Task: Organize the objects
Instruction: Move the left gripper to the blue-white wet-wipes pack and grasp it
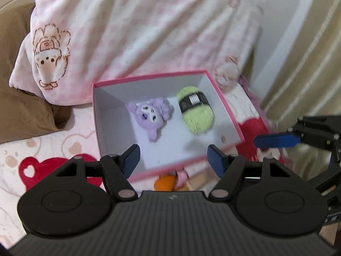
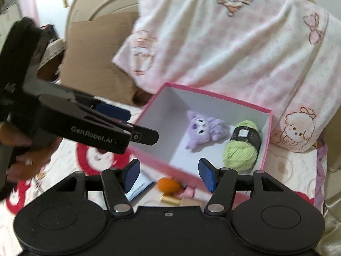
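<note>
A pink box (image 1: 110, 111) with a white inside lies open on the bed. In it a purple plush toy (image 1: 152, 115) lies left of a light green yarn ball (image 1: 197, 109) with a dark label. My left gripper (image 1: 173, 160) hangs open above the box's near edge, nothing between its blue pads. My right gripper (image 2: 169, 173) is open too and empty, above the near wall of the box (image 2: 157, 119). From the right wrist the plush (image 2: 204, 128) and the yarn (image 2: 243, 147) show, and my left gripper (image 2: 138, 125) reaches in from the left.
A pink-white blanket (image 1: 149, 25) with cartoon prints rises behind the box, a brown pillow (image 1: 19, 98) to its left. In front of the box lie an orange object (image 2: 168, 184), a gold spool (image 2: 170, 200) and a blue-white card (image 2: 138, 188). A hand (image 2: 23, 160) holds the left gripper.
</note>
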